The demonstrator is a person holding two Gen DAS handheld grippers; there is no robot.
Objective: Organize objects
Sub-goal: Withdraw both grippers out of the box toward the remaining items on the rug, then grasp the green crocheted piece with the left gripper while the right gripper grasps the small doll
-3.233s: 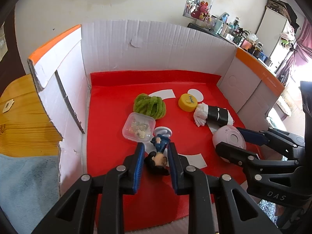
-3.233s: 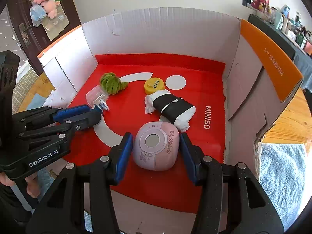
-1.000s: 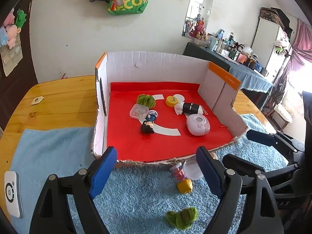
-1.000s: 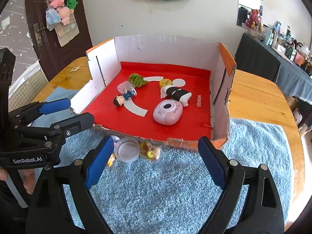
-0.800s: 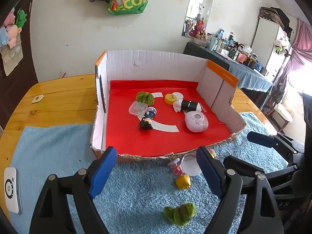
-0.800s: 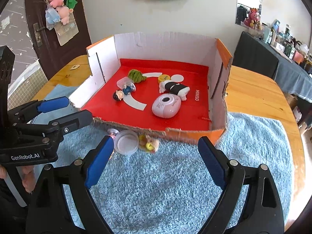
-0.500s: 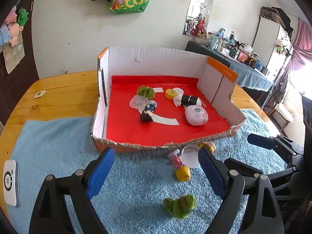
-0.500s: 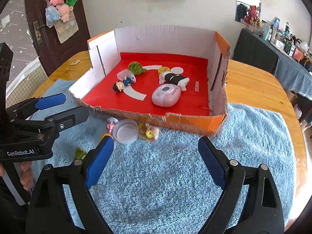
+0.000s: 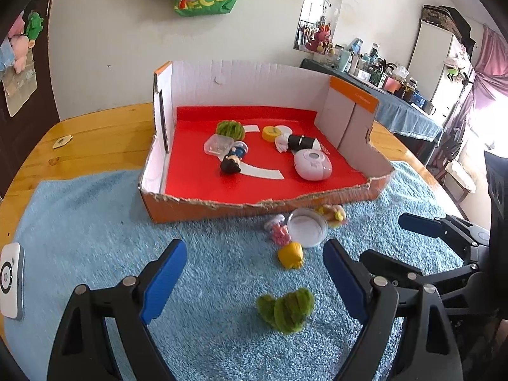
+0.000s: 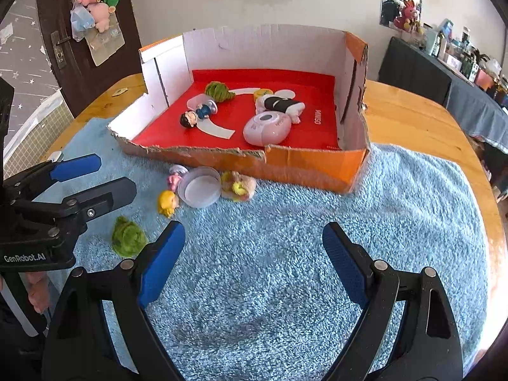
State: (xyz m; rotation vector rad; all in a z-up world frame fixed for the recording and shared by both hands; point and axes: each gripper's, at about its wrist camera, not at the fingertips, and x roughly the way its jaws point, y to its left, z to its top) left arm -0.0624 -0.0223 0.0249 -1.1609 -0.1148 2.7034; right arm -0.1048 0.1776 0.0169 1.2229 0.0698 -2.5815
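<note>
I am holding my left gripper (image 9: 250, 274) over the blue towel (image 9: 95, 222), and its jaws are standing wide apart with nothing between them. My right gripper (image 10: 254, 255) is hovering over the same towel, also spread wide and empty. Just in front of my left jaws a green fuzzy toy (image 9: 285, 309) is lying on the towel. A little farther, a yellow toy (image 9: 290, 255) is resting, and just behind it a round clear lid (image 9: 306, 231) is lying beside a small pink figure (image 9: 277, 233) and a brown and yellow toy (image 9: 331, 216). These small things are staying close to the torn front wall of the cardboard box (image 9: 203, 211). Inside the box, on its red floor, a pink round device (image 9: 312, 165) is lying near a dark-haired doll (image 9: 233, 160). Behind them a clear small container (image 9: 217, 144), a black and white roll (image 9: 297, 142), a yellow cap (image 9: 271, 133) and a green ball of yarn (image 9: 230, 128) are sitting. The box is standing partly on the towel and partly on the wooden tabletop (image 9: 95, 133). At the left edge of the towel a white device (image 9: 11, 281) is lying.
</note>
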